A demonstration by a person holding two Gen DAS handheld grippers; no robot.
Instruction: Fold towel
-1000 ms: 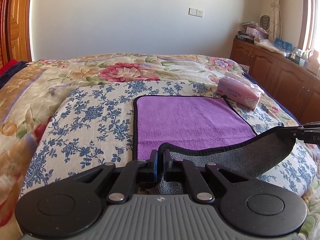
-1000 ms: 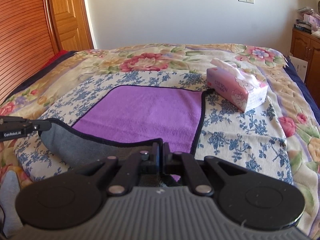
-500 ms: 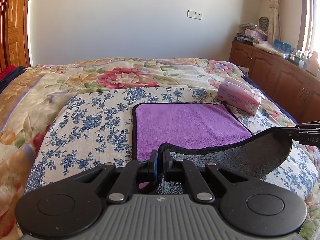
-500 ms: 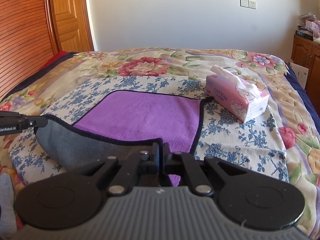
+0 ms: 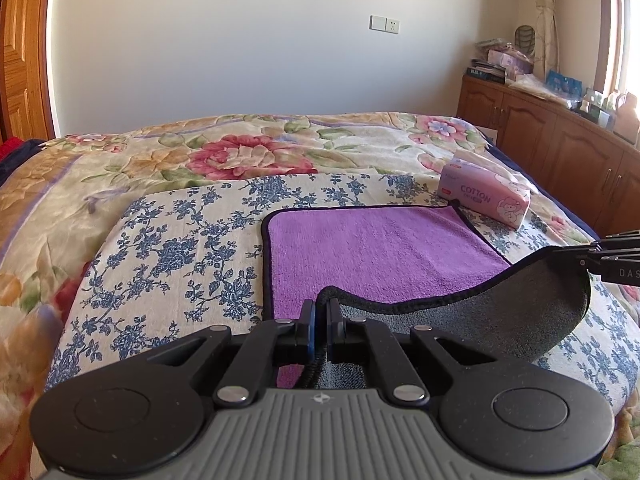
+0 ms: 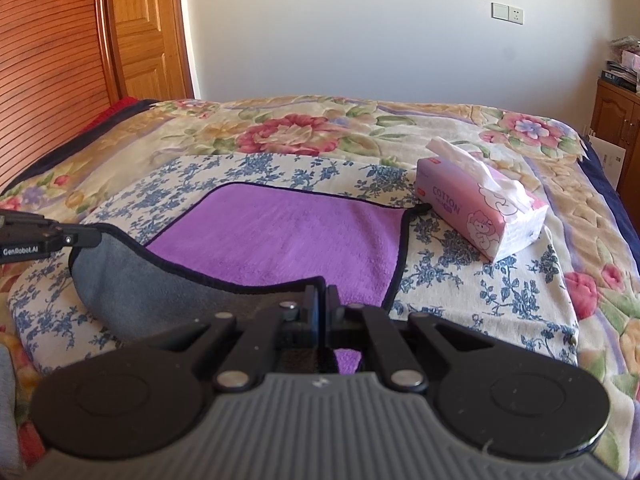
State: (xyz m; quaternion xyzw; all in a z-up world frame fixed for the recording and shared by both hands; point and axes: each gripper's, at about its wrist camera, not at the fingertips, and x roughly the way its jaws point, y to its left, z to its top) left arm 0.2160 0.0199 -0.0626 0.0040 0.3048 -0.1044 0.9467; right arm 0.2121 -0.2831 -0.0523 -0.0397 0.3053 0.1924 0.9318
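Now we have both grippers level above the bed (image 5: 168, 220), each pointing forward toward the far wall. Our left gripper (image 5: 320, 312) has its fingers pressed together on the black-trimmed near edge of the towel (image 5: 372, 248), pinching a near corner. Our right gripper (image 6: 321, 300) does the same on the other near corner, jaws clamped tight on the trim. From the left wrist view we see the right gripper (image 5: 580, 258) reaching in from the side, and from the right wrist view the left gripper (image 6: 86, 237) comes in likewise, both nipping the hem.

Between the two, the towel's near edge is lifted off the bed and sags, showing its grey underside. The far part of the towel lies flat, purple side up, on the blue-flowered cloth (image 6: 460, 264) atop the bed. Just beside the towel's far corner sits the pink tissue pack (image 6: 476, 208), touching or nearly touching that corner.
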